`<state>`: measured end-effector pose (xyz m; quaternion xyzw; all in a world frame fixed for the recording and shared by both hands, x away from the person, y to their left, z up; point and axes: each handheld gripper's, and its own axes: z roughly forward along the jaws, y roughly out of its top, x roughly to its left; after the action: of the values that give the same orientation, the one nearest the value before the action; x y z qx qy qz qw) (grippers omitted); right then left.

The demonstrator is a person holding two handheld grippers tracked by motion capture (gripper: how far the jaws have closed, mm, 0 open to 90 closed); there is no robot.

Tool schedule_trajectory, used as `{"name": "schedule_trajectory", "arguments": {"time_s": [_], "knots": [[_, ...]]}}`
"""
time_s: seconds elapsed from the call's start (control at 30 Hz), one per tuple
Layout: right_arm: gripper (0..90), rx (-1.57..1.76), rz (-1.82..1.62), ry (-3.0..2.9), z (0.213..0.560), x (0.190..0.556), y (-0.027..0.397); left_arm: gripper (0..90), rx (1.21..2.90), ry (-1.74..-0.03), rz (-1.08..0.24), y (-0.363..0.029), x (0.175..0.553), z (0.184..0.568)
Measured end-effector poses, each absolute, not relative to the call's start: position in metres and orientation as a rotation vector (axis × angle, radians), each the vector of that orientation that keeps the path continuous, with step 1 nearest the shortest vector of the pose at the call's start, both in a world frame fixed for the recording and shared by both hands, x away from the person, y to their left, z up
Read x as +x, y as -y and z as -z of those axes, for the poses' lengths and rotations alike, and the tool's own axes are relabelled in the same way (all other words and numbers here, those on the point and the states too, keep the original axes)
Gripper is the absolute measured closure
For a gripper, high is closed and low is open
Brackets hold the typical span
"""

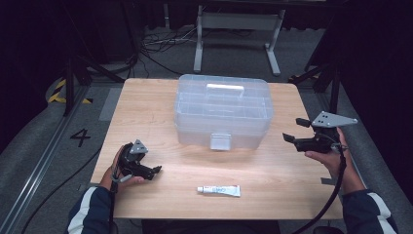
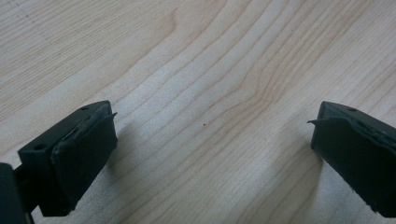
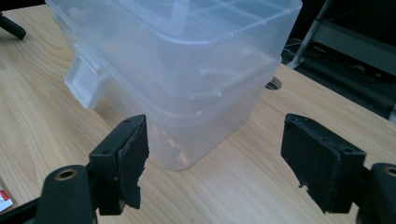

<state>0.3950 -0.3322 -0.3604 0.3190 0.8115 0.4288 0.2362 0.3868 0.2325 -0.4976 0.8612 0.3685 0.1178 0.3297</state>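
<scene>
Dark floor with cables and a metal stand frames a pale wooden bench [image 1: 146, 105], and at the centre of the high view stands a clear plastic box [image 1: 222, 111] with its lid down, a white handle on top and a front latch [image 1: 220, 141] facing the lower edge of the frame. Below it, near the bottom centre, a small white tube [image 1: 218, 190] lies flat on the wood, well apart from the box.

At the right of the frame the right gripper [image 1: 295, 130] is held above the bench, pointing toward the box's right end; its jaws stand wide apart with nothing between them. In the right gripper view the box [image 3: 187, 70] sits just beyond those jaws, its near corner between them and the latch [image 3: 83, 83] toward the upper left.

At the lower left, the left gripper [image 1: 155, 170] rests low over the bench, aimed toward the tube but short of it; the left gripper view shows its jaws spread open over bare wood [image 2: 205, 93].

Judging by this, the work is at its start: an approach, with nothing grasped. The next move probably calls for the right gripper to steady or unlatch the box while the left closes in on the tube, whose low, flat shape needs a careful pinch.
</scene>
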Motion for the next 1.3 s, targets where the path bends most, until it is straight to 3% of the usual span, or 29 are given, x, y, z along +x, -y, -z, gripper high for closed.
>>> {"name": "schedule_trajectory", "arguments": {"time_s": [1.3], "knots": [[28.3,0.704,-1.182,-2.260,0.314,0.431,0.249,0.5,2.253,-0.964,-0.309,-0.232,0.387,0.498]]}}
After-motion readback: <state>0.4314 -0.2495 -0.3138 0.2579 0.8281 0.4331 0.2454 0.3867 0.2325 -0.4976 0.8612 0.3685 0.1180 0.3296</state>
